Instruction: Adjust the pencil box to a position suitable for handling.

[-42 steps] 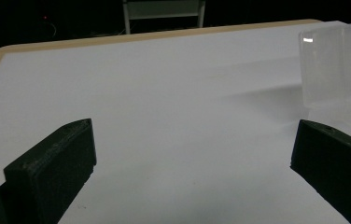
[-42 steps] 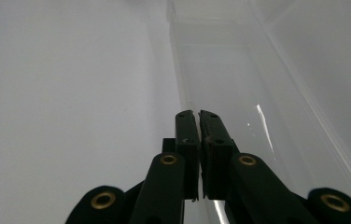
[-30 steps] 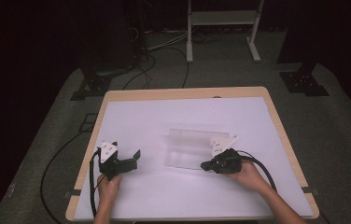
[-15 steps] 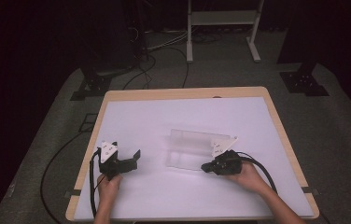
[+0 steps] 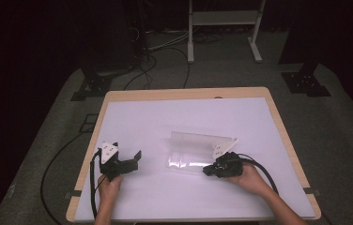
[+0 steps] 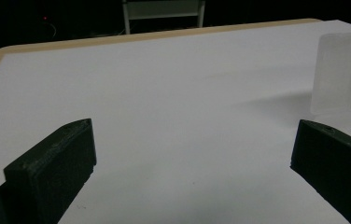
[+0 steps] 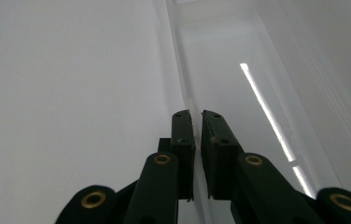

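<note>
fingers of the right gripper are closed on the thin near wall of a clear, open-topped rectangular plastic container. in the right gripper view the two black fingers stand almost together, with the transparent wall edge pinched in the narrow slit between them. the container's inside extends straight ahead of these fingers, and a bright strip of reflected light runs along its floor to their right. in the high view the right gripper lies at the container's near right corner, held by the person's right hand, with a black cable looping behind the hand.

fingers of the left gripper are spread wide apart with nothing between them; bare white surface shows in the gap. in the left gripper view the clear container stands ahead and to the right of these fingers, well apart from them, resting on the white-topped bench with a light wooden rim. the person's left hand holds this gripper low over the bench, near the bench's near left corner. a grey three-cornered plate sits on top of the left gripper.

the container sits between the two grippers, much closer to the right one.
</note>
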`<state>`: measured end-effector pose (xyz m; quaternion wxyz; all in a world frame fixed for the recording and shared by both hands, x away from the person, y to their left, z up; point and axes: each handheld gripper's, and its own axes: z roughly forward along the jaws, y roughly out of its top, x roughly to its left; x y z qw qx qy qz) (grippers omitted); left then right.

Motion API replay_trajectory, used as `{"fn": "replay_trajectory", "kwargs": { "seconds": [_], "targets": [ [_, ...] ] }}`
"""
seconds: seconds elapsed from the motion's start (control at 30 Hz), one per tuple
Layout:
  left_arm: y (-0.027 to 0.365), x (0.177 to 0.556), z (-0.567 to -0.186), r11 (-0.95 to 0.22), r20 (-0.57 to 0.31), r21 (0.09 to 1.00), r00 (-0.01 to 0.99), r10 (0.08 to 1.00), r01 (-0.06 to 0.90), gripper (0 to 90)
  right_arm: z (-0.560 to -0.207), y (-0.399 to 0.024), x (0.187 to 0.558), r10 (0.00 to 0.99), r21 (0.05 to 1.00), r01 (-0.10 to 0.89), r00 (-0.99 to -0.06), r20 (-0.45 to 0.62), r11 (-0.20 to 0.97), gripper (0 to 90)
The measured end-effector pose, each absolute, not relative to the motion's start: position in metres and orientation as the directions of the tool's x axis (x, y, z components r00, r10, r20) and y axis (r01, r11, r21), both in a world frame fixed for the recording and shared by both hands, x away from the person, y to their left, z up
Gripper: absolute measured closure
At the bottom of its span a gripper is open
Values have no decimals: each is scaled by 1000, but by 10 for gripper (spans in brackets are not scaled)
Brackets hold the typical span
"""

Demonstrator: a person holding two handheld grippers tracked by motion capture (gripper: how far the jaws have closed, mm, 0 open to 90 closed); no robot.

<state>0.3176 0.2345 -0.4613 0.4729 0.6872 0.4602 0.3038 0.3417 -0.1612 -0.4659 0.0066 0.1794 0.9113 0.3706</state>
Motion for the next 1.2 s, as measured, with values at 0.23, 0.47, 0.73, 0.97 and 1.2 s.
{"fn": "replay_trajectory", "kwargs": {
  "seconds": [0.23, 0.47, 0.73, 0.97, 1.2],
  "targets": [
    [235, 318, -461, -129, -18, 930, 392, 920, 345, 0, -466, -162, 342, 334, 676, 333, -933, 135, 657, 811],
    [234, 318, -461, -129, -18, 930, 392, 920, 345, 0, -466, -161, 341, 328, 670, 323, -936, 125, 669, 771],
    [234, 318, -461, -129, -17, 930, 392, 920, 345, 0, -464, -163, 341, 335, 671, 336, -932, 137, 661, 646],
    [234, 318, -461, -128, -19, 930, 391, 920, 345, 0, -458, -167, 340, 343, 685, 334, -930, 130, 648, 530],
    [235, 318, -461, -129, -18, 929, 393, 920, 345, 0, -454, -171, 338, 345, 692, 340, -928, 138, 637, 478]
  ]
}}
